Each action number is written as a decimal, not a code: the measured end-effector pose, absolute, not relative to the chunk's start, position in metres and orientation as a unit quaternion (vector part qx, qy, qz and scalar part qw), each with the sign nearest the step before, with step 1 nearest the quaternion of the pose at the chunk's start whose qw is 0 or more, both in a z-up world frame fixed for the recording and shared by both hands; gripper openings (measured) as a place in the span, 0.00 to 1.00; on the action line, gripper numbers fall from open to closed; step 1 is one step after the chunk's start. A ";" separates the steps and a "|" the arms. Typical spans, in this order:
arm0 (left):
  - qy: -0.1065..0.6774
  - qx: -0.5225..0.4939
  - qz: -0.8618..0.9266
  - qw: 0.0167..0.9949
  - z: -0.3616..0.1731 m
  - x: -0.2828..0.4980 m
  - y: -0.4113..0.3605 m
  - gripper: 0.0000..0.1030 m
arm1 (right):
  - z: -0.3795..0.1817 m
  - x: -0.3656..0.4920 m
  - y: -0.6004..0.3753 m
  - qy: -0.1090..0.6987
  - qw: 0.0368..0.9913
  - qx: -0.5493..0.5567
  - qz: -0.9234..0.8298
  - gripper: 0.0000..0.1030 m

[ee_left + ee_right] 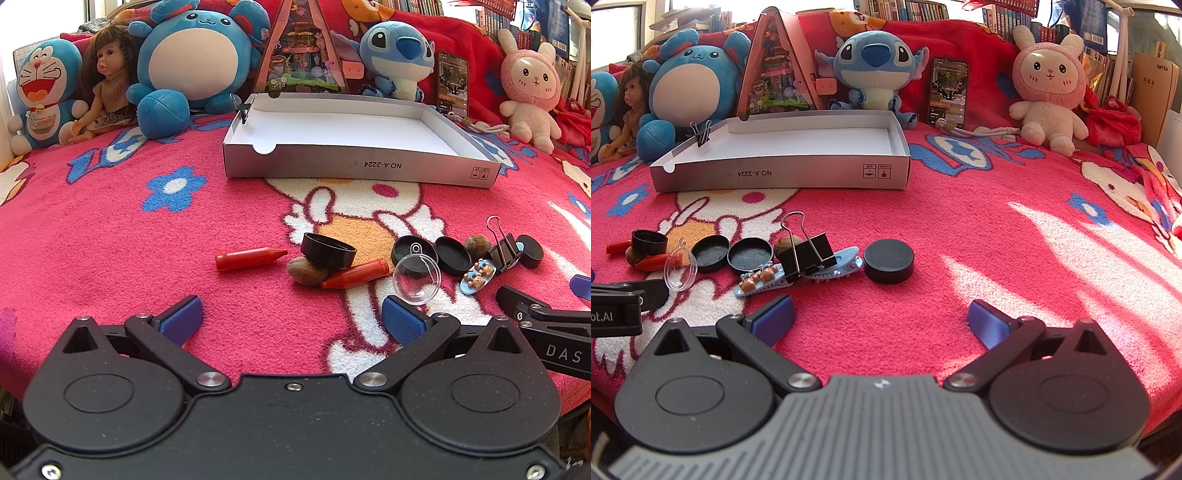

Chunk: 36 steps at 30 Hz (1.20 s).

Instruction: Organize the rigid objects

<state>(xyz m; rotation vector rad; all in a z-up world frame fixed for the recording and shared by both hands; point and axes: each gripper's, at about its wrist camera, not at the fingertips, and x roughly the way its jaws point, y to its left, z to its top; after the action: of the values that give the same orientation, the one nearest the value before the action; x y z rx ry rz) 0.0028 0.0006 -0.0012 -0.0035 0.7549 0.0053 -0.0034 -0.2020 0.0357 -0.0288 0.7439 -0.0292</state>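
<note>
Both claws hover with jaws spread wide and nothing between them: the left gripper [291, 314] near the red crayons [251, 257], the right gripper [881, 317] just short of a black puck [888, 260]. Only the right view shows the blue hair clip [833, 267] whole under the binder clip [809, 254]; from the left it is mostly hidden. The white box [354, 164] sits well beyond, a small clip [701, 134] on its rim. One walnut [306, 271] lies partly under a black cap [328, 251].

A red cartoon-print blanket [960, 229] covers the surface ahead of the jaws, with sunlight streaks [1052, 251] to their right. Beyond it, plush toys [875, 66] line a red throw, with bookshelves [923, 9] farthest back.
</note>
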 end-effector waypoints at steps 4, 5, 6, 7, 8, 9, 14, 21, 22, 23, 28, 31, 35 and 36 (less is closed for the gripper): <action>0.369 -0.002 0.002 0.930 -0.001 0.003 0.001 1.00 | 0.036 -0.003 -0.202 0.364 0.931 -0.014 -0.014 1.00; 0.369 -0.002 0.002 0.930 -0.001 0.003 0.001 1.00 | 0.036 -0.003 -0.202 0.364 0.931 -0.014 -0.014 1.00; 0.369 -0.002 0.002 0.930 -0.001 0.003 0.001 1.00 | 0.036 -0.004 -0.202 0.363 0.931 -0.014 -0.014 1.00; 0.369 -0.002 0.003 0.930 -0.001 0.003 0.001 1.00 | 0.036 -0.004 -0.202 0.364 0.931 -0.014 -0.014 1.00; 0.368 -0.002 0.003 0.930 -0.001 0.003 0.001 1.00 | 0.036 -0.004 -0.202 0.364 0.931 -0.014 -0.014 1.00; 0.368 -0.002 0.003 0.930 -0.001 0.003 0.001 1.00 | 0.036 -0.004 -0.202 0.364 0.931 -0.014 -0.014 1.00; 0.368 -0.002 0.002 0.930 -0.001 0.003 0.001 1.00 | 0.036 -0.004 -0.201 0.364 0.931 -0.015 -0.014 1.00; 0.369 -0.002 0.003 0.930 -0.001 0.003 0.000 1.00 | 0.036 -0.004 -0.202 0.364 0.931 -0.015 -0.014 1.00; 0.368 -0.001 0.002 0.930 -0.001 0.003 0.000 1.00 | 0.036 -0.004 -0.202 0.364 0.931 -0.015 -0.014 1.00; 0.368 -0.001 0.002 0.930 -0.001 0.003 0.000 1.00 | 0.036 -0.004 -0.202 0.364 0.931 -0.015 -0.014 1.00; 0.364 0.003 0.000 0.931 -0.002 0.002 0.002 1.00 | 0.035 -0.004 -0.202 0.364 0.931 -0.014 -0.013 1.00; 0.366 0.004 -0.003 0.931 0.000 -0.002 0.005 1.00 | 0.035 -0.004 -0.201 0.364 0.931 -0.012 -0.013 1.00; 0.367 0.006 -0.008 0.930 0.000 -0.001 0.006 1.00 | 0.036 -0.002 -0.204 0.368 0.930 -0.012 -0.012 1.00; 0.367 0.007 -0.008 0.930 0.000 -0.001 0.006 1.00 | 0.037 -0.002 -0.204 0.369 0.929 -0.011 -0.012 1.00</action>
<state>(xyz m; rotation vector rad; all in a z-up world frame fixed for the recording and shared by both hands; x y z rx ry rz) -0.0010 0.0058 -0.0003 0.0148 0.7510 -0.0166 -0.0021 -0.2040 0.0367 -0.0233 0.7565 -0.0244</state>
